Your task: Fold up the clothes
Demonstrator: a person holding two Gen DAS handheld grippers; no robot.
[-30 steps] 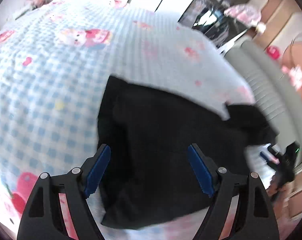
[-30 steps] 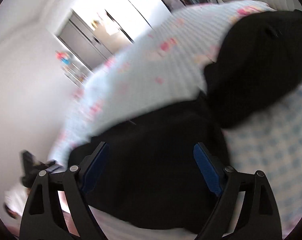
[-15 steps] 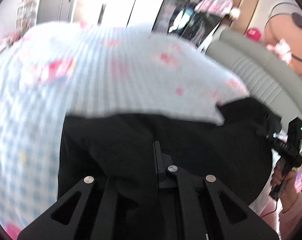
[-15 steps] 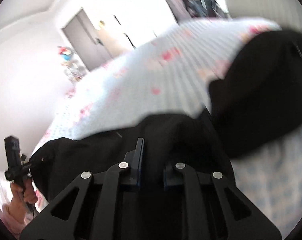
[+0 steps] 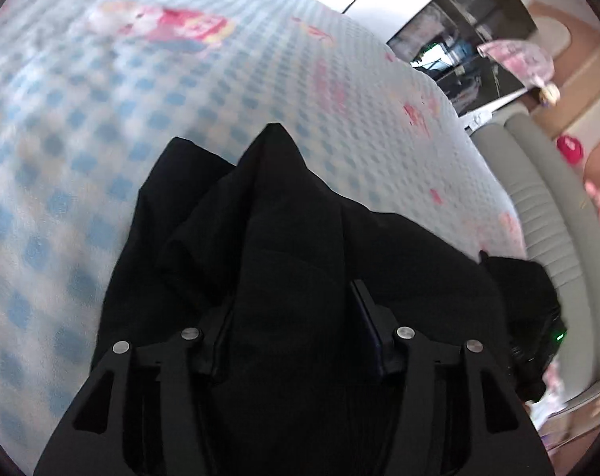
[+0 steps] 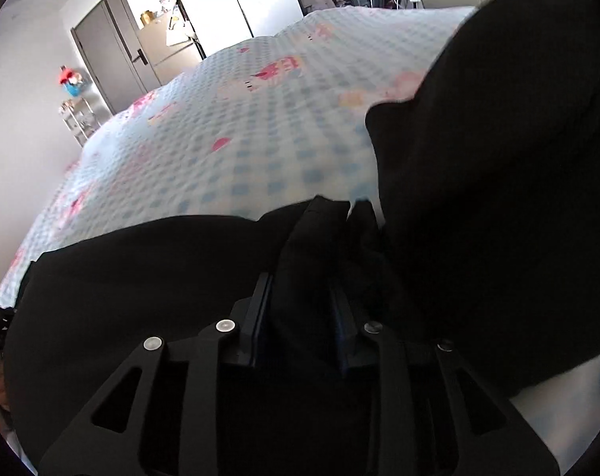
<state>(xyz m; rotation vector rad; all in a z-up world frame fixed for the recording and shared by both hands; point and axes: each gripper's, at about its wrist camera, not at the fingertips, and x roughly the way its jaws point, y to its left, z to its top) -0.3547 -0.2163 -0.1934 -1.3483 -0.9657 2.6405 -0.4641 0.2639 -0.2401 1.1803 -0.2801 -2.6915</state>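
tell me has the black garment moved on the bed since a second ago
Yes. The black garment lay flat on the checked bedspread a second ago; now the left gripper pinches it and it bunches into a peak above the bedspread.

— What carries everything?
— A bed (image 5: 228,91), seen in both wrist views, spread with a blue-and-white checked cover (image 6: 260,150) printed with pink and red cartoon figures.
— And what lies on it?
— A black garment (image 5: 284,214), bunched into folds in the left view; in the right view its dark cloth spreads across the near edge, with another mass at the right.
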